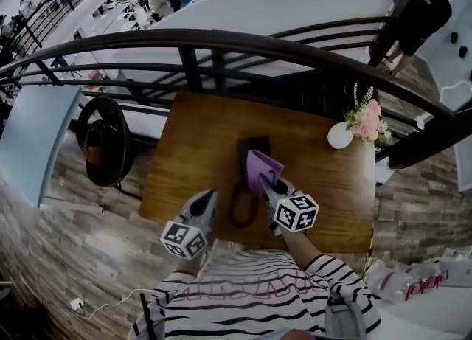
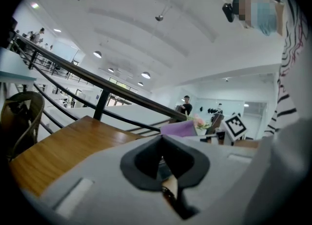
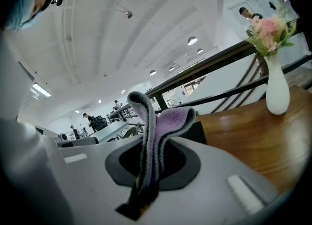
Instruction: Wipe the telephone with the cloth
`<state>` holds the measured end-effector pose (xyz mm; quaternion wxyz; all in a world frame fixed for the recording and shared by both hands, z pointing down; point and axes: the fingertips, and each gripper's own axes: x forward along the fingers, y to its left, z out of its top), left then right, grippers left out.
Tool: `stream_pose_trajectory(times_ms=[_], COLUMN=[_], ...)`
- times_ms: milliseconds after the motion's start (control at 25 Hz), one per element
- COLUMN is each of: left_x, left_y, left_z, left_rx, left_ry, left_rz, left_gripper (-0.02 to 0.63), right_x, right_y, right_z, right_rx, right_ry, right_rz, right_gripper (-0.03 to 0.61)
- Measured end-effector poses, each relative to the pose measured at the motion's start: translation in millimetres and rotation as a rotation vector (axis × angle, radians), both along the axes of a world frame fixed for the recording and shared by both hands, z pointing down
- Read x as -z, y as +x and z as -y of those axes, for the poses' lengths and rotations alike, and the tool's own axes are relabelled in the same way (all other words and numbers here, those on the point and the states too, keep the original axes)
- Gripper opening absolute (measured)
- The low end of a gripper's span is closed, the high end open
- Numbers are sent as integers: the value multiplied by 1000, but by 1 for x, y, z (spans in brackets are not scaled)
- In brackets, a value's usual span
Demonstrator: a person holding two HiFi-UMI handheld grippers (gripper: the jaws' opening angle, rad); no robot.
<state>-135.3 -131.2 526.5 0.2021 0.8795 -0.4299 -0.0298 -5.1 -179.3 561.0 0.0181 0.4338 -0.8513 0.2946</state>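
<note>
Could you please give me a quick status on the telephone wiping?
Right tongs shut on folded purple cloth, over dark telephone. Left tongs shut, empty, beside it. Nothing in the way.

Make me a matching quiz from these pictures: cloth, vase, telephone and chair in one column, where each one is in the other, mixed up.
1 cloth
2 vase
3 telephone
4 chair

A on the floor beside the table
B middle of the table
C pinched in the right gripper
D table's far right corner

Pairs: 1-C, 2-D, 3-B, 4-A
</note>
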Motion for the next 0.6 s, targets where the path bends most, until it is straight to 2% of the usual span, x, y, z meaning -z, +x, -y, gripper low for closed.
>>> stream_pose_trajectory(times_ms=[320,600], left_x=[-2,-6], left_y=[-16,-22], left_z=[-3,-9], left_rx=[88,132], left_ry=[-12,-38], left_rz=[-1,2], left_gripper=[2,2], right_x=[-31,-63], right_y=[-34,-48], right_z=[45,68], right_rx=[95,112], right_ry=[-53,-105], right_rz=[-7,-59], right_gripper=[35,35])
